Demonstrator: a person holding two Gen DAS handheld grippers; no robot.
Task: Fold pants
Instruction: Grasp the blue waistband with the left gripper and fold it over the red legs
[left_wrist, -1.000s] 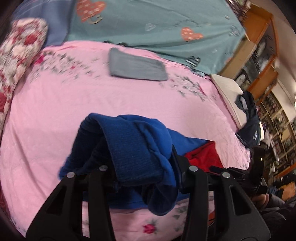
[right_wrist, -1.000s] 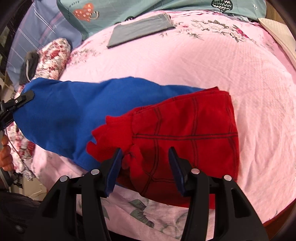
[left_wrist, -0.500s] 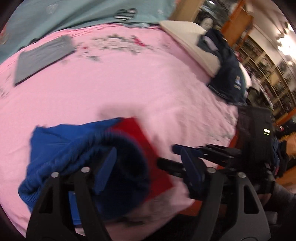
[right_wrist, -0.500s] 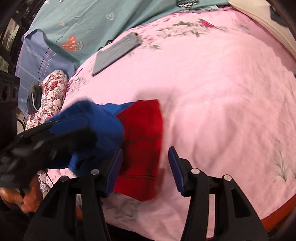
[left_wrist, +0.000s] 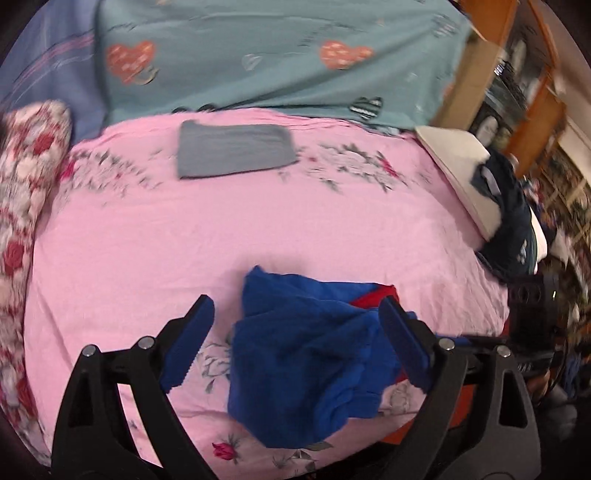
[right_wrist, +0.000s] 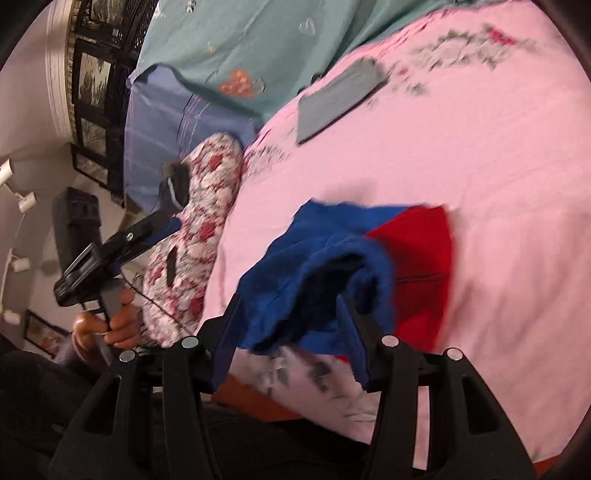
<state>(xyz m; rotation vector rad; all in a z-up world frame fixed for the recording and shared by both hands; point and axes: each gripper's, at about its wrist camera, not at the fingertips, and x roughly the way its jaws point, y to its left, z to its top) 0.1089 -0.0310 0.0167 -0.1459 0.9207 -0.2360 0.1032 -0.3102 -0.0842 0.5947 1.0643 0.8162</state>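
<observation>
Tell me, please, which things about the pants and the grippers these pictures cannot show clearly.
- Right wrist view: the right gripper shows no clear grip; motion blur smears where the blue fabric meets the pads.
- Both views: the red part is mostly covered by the blue pants.
- Left wrist view: the opening left gripper hides some cloth.

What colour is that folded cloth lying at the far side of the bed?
Plain grey folded cloth, clearest in the left wrist view.
</observation>
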